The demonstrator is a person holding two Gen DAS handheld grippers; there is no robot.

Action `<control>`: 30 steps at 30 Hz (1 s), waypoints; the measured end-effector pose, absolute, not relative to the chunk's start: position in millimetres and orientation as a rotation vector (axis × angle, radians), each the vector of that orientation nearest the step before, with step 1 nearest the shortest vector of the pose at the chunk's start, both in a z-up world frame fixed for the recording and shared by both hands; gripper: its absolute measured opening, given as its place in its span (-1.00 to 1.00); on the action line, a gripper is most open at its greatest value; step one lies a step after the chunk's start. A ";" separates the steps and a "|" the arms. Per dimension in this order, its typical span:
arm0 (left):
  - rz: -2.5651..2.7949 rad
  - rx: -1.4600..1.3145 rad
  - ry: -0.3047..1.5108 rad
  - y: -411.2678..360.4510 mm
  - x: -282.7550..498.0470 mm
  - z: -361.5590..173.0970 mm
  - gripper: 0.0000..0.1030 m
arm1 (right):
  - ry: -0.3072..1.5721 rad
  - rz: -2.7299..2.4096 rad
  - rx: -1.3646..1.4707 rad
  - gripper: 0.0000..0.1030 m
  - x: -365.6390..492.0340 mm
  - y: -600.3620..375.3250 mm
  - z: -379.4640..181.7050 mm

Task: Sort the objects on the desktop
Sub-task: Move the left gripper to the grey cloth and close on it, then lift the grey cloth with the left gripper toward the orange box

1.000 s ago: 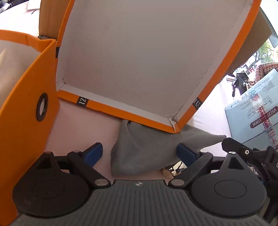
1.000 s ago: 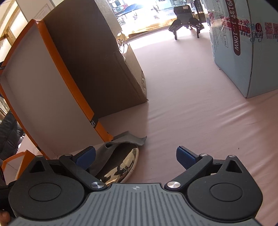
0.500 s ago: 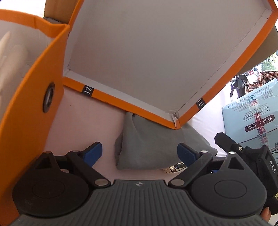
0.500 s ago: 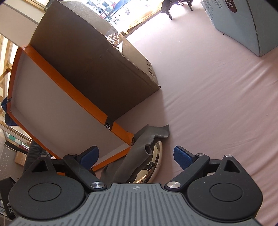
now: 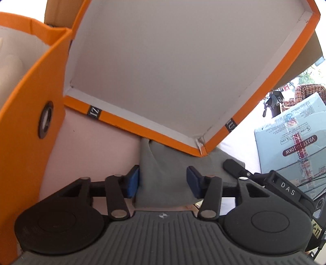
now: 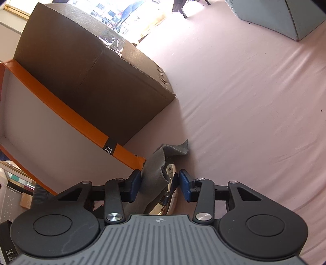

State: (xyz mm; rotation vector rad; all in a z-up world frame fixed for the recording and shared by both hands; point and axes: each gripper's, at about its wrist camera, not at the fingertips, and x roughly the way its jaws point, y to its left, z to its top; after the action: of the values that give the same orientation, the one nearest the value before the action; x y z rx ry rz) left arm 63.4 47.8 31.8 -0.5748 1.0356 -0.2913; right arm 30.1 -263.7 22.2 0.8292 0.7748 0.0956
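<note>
A grey cloth pouch [image 5: 163, 175] lies on the pink table under the corner of a tilted orange box lid [image 5: 163, 71]. My left gripper [image 5: 163, 181] is shut on the pouch's near end. In the right wrist view the pouch [image 6: 152, 175] is open and a shiny gold round object [image 6: 170, 183] sits in its mouth. My right gripper [image 6: 160, 184] is shut on the pouch and the gold object together. The right gripper's body [image 5: 275, 183] shows at the right of the left wrist view.
An orange box [image 5: 26, 126] with a round eyelet stands at the left. A brown cardboard box [image 6: 91, 77] stands behind the lid [image 6: 51, 126]. A pale blue carton [image 5: 293, 142] stands at the right, also seen far right [image 6: 285, 18]. Pink table [image 6: 254, 122] spreads right.
Both grippers have closed from wide open onto the grey pouch. The right gripper has tilted and moved in over the gold object.
</note>
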 end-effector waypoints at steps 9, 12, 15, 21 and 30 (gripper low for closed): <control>-0.316 -0.620 1.098 42.5 63.5 20.9 -0.83 | 0.728 0.061 0.800 -0.30 25.5 -261.0 30.2; -0.313 -0.632 1.097 42.7 63.2 20.9 -0.83 | 0.716 0.065 0.794 -0.43 24.3 -259.0 32.6; -0.316 -0.607 1.089 38.3 63.7 23.7 -0.83 | 0.692 0.064 0.764 -0.74 22.3 -255.0 36.6; -0.350 -0.583 1.058 33.3 57.7 36.0 -0.84 | 0.614 0.113 0.750 -0.88 11.1 -252.5 51.7; -0.407 -0.558 0.998 35.3 48.4 59.8 -0.84 | 0.546 0.142 0.759 -0.88 15.6 -262.7 67.2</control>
State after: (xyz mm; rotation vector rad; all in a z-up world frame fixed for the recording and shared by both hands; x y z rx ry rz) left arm 48.4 35.3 59.8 -0.5582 0.9981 -0.4065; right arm 15.6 -262.7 67.2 0.7587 0.5457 0.1424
